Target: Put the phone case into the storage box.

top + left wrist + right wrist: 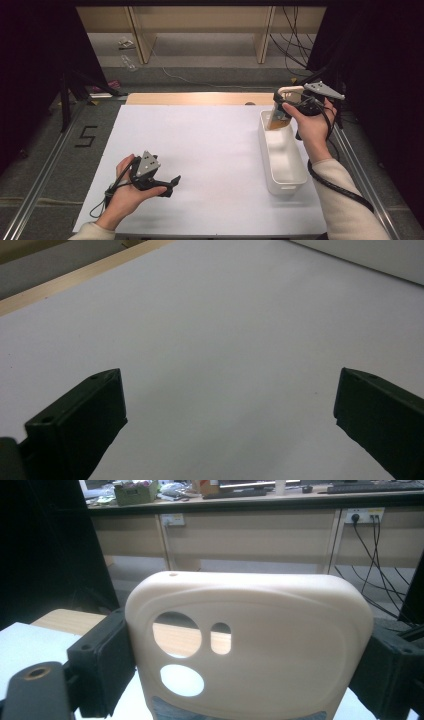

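Note:
A cream phone case with round camera cut-outs stands upright between the two black jaws in the right gripper view, and both pads press on its sides. In the high view my right gripper holds the phone case above the far end of a white oblong bin. Near the table's front left my left gripper rests low over the white sheet, open. In the left gripper view its gripper has jaws spread wide over the bare white surface, nothing between them.
A wooden strip borders the table's far edge. Metal rails run along both sides. Dark curtains flank the scene, and cables hang by wooden desk legs at the back. A black cable trails from the right gripper along the sleeve.

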`<state>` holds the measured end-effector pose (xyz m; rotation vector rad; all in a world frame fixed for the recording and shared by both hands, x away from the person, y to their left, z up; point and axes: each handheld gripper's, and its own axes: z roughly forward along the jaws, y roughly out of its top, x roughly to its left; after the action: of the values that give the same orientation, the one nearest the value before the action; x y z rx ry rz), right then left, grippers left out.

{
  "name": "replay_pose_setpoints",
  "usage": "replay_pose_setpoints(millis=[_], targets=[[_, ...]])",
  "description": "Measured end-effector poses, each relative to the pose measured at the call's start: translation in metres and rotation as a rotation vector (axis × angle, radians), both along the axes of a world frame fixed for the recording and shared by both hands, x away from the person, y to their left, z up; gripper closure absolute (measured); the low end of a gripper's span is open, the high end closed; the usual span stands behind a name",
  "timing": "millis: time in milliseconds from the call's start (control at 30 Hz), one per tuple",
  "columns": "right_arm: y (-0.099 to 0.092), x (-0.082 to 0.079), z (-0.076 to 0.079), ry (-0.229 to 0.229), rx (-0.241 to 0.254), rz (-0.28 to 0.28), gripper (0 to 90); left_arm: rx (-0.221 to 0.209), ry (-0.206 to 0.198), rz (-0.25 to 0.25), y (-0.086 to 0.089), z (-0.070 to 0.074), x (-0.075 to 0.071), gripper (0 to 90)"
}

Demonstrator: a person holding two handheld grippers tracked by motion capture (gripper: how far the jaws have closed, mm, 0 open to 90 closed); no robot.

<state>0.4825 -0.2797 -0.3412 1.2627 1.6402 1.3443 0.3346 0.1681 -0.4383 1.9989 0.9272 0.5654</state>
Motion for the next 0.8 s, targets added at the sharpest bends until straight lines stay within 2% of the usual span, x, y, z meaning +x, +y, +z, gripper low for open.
replay_pose_setpoints(millis=[800], targets=[[0.0026,0.0092,-0.0007,0.012,-0.007,-0.012,12.2,-0.001,-0.001,0.001,0.0,0.0,0.0001,0.0]])
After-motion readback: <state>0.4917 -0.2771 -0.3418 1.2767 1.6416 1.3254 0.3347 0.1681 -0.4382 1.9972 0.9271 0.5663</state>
